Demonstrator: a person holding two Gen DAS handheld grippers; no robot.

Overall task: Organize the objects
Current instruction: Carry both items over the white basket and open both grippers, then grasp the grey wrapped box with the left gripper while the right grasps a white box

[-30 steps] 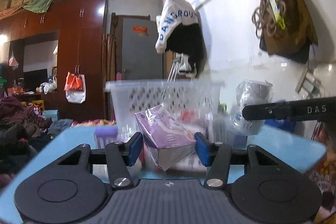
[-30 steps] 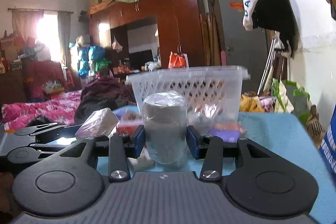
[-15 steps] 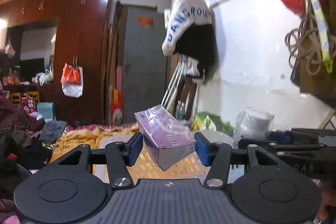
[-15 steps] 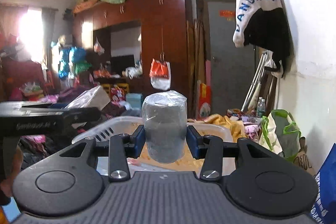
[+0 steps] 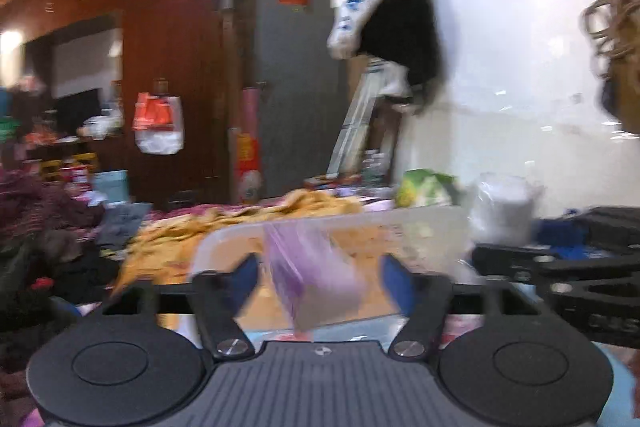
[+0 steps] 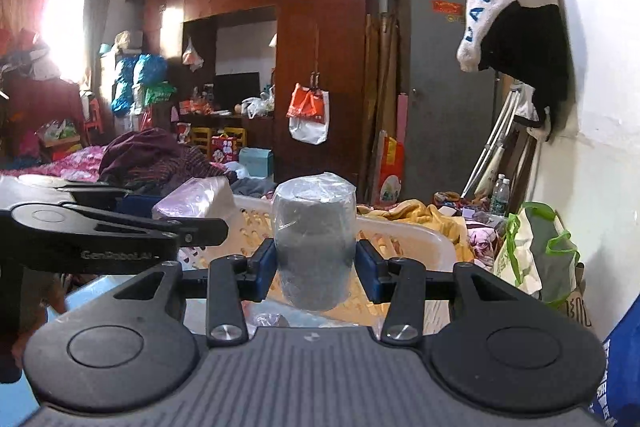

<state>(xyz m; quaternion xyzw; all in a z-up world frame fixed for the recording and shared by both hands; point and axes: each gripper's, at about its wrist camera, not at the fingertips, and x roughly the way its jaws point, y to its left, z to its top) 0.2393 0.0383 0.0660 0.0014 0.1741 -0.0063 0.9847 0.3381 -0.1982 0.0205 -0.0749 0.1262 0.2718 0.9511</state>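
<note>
Left wrist view heavily motion-blurred: purple packet (image 5: 316,279) smeared betw. the opening left gripper (image 5: 320,277) pads, printing unreadable, edges soft; can't tell if pads touch it. White basket (image 5: 424,223) rim blurred, interior mostly hidden behind packet & fingers. Wrapped grey roll (image 5: 502,211) fuzzy, lower part hidden by right gripper (image 5: 560,267) body, which is cut off at right edge. Right wrist view: grey roll (image 6: 315,245) betw. the opening pads blocks basket (image 6: 404,231) middle; contact w/ pads unclear. Left gripper (image 6: 100,235) cut off at left edge, covers part of packet (image 6: 196,197)
</note>
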